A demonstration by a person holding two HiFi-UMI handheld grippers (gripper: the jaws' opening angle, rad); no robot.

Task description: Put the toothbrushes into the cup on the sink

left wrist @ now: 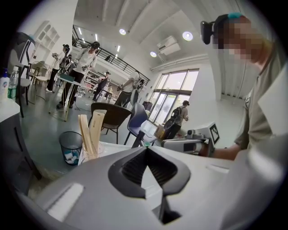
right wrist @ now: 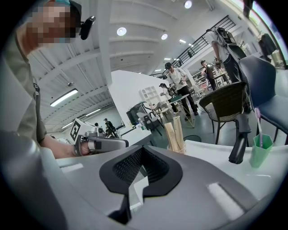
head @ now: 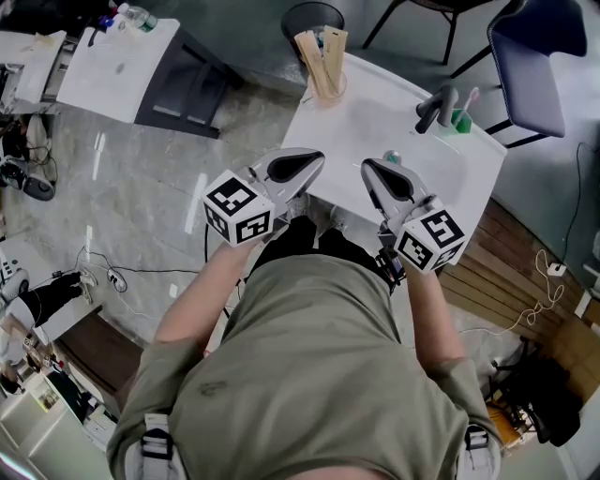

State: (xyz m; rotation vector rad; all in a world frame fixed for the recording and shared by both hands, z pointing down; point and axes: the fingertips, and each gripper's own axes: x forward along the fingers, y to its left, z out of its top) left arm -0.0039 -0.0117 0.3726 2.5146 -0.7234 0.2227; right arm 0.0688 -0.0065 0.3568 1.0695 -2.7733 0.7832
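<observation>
Several beige toothbrush packs (head: 322, 58) stand upright in a clear cup (head: 328, 89) at the far left corner of the white sink (head: 366, 117). A green cup (head: 461, 120) holding a pink-headed toothbrush (head: 471, 96) stands by the black faucet (head: 434, 109) at the far right. My left gripper (head: 317, 161) and right gripper (head: 367, 167) hover side by side over the sink's near edge, both shut and holding nothing. In the left gripper view, the packs (left wrist: 90, 129) are ahead to the left. In the right gripper view, the packs (right wrist: 174, 132) are straight ahead and the green cup (right wrist: 260, 150) is to the right.
A black waste bin (head: 312, 19) stands behind the sink and a blue chair (head: 534, 56) at the far right. A white table (head: 117, 66) with bottles stands at the far left. Cables lie on the floor. Other people work in the background.
</observation>
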